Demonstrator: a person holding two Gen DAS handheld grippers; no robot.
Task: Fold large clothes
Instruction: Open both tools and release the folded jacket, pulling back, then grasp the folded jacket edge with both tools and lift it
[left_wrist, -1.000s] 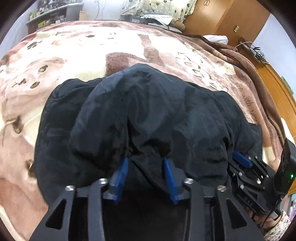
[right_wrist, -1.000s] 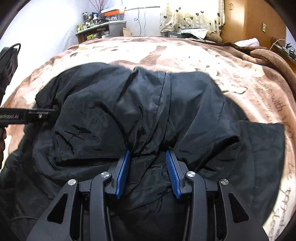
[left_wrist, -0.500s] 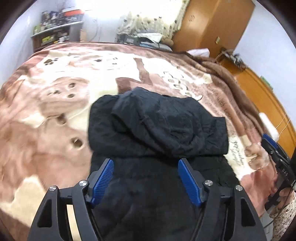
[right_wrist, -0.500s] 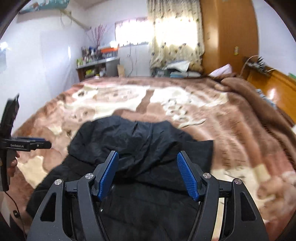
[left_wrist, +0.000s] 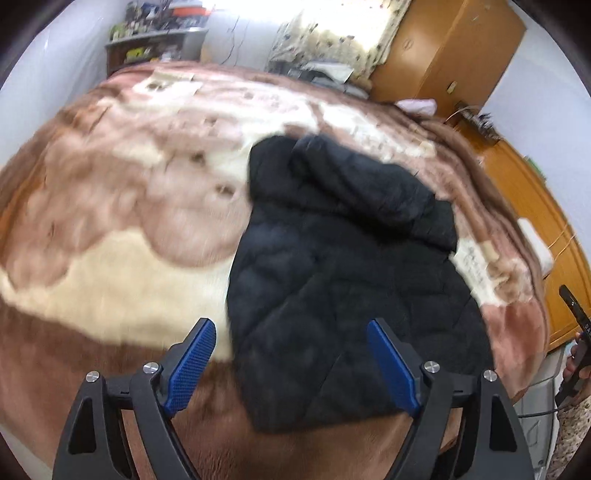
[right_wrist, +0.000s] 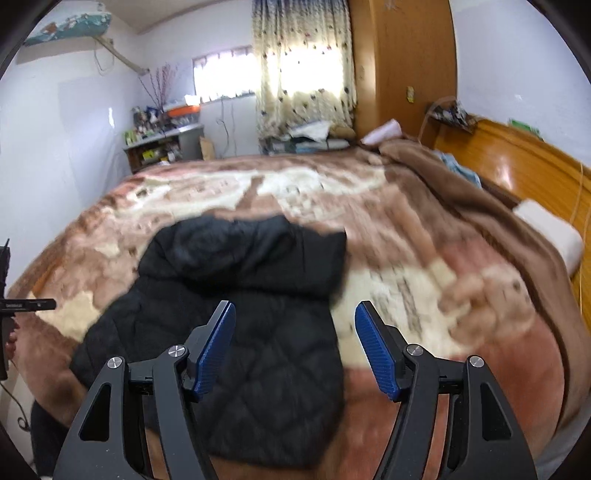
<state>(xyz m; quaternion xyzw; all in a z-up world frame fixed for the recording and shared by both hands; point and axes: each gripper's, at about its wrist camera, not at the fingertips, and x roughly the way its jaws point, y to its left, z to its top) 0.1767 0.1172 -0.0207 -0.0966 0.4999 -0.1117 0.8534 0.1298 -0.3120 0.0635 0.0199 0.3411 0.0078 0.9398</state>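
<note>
Jacket (left_wrist: 343, 280), black, quilted: lies folded on the bed blanket (left_wrist: 110, 229). Left gripper (left_wrist: 291, 365) fingers spreading wider, right gripper (right_wrist: 295, 350) fingers spread; both empty, above the jacket. Risk: puffy top layer springs open, unheld.

Daylight through the curtained window (right_wrist: 295, 70); motion blur; fisheye-bent, dark-cornered edges.

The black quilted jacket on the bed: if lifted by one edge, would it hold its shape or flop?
The black quilted jacket would probably flop: its top part already lies folded limply over the body. The puffy quilting suggests it is light for its bulk. Its smooth-looking shell might slide on the blanket.
</note>
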